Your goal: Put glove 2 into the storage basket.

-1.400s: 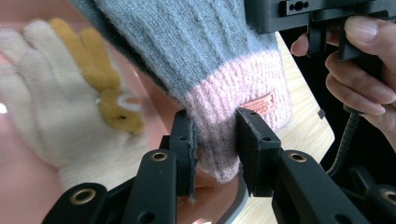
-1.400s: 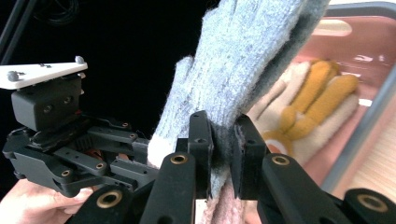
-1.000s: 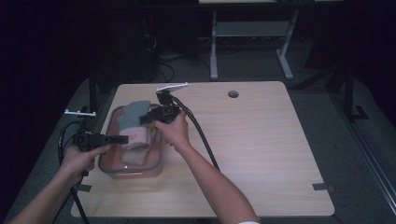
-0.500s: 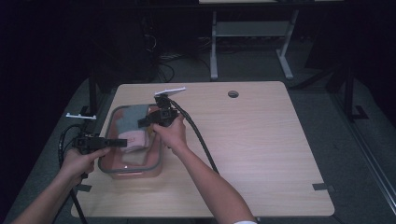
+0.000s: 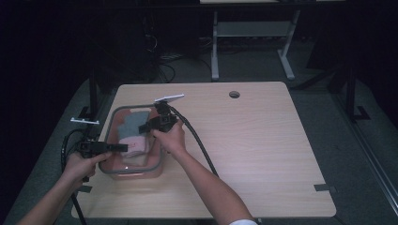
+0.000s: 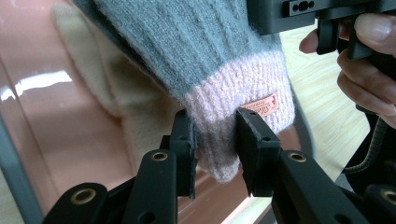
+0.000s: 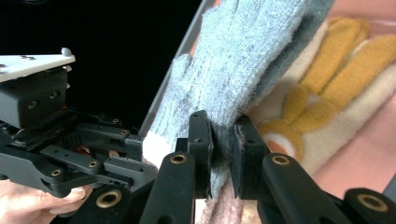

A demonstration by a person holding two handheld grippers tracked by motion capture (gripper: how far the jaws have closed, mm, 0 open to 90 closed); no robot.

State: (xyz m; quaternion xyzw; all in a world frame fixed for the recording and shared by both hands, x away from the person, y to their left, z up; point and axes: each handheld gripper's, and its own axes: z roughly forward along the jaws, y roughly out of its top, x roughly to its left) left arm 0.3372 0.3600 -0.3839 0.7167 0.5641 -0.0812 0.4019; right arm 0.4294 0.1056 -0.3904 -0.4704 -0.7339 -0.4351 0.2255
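**Both grippers pinching one grey glove over the pink tub**

Table (image 5: 263, 140): light wood, round cable hole (image 5: 234, 94) near the far edge. A pinkish see-through tub with a grey rim (image 5: 136, 169) sits at the left part of the tabletop, close to my side.

My left gripper (image 5: 123, 147) comes in from the tub's left side, jaws pointing across it. In the left gripper view my jaws are pressed onto the pink ribbed cuff (image 6: 233, 116) of a grey knit glove (image 6: 196, 42); the cuff is squeezed narrow between the pads and bulges out past them. A small orange label (image 6: 262, 106) is sewn on the cuff just beyond the jaw on that view's right. A cream-coloured piece of fabric (image 6: 126, 107) lies under the glove, against the tub's pink floor.

My right gripper (image 5: 144, 127) reaches in from the tub's right side, my right hand (image 5: 170, 138) wrapped around its body, cable trailing back along my forearm. In the right gripper view my jaws are closed on the grey glove's (image 7: 243, 60) edge, with only a thin fold of knit between them. The glove rises tilted from the pinch toward the top of that view. Beside it, in the tub, lies a cream glove with yellow fingers (image 7: 327, 70).

The grey glove is held at both ends, over the tub; I cannot tell whether any of it rests on the pieces below.
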